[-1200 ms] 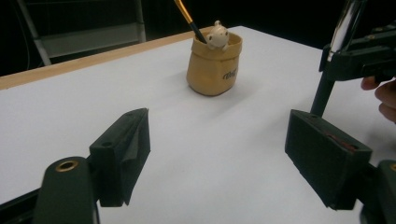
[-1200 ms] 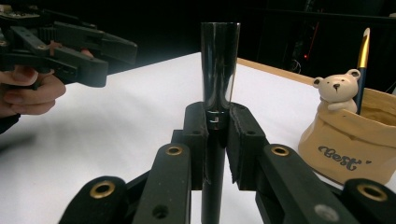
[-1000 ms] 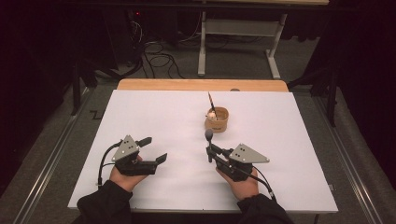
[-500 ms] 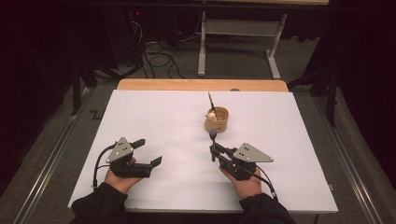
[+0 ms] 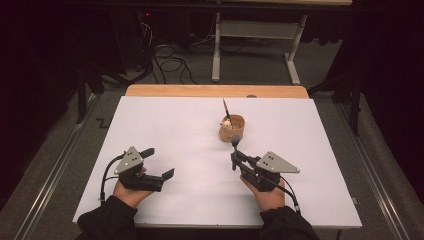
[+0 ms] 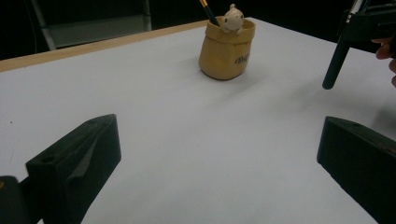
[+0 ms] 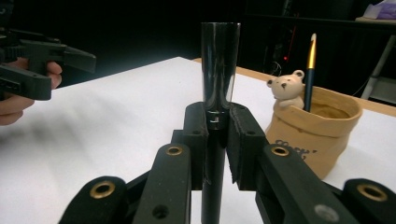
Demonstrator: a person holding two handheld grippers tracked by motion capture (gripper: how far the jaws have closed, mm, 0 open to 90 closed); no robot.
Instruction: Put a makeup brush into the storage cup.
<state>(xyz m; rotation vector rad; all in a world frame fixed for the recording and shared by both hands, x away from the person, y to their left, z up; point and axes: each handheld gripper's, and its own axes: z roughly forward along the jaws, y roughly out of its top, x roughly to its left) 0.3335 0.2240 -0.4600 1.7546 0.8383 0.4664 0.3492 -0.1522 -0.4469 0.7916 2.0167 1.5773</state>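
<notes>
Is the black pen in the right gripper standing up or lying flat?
Standing up. The right gripper clamps the black pen upright between its jaws, beside the bear pen holder.

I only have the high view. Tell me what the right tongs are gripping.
Observer: The right tongs are shut on a glossy black pen, its barrel standing upright between the pads.
Operator: Describe the cup behind it.
Observer: It's a tan, sack-shaped pen holder with a small bear figure at its rim, beside a gold-banded pen.
Operator: Check the left tongs.
Observer: The left tongs have just been opening. Nothing is between them, and there is bare white table ahead.
</notes>
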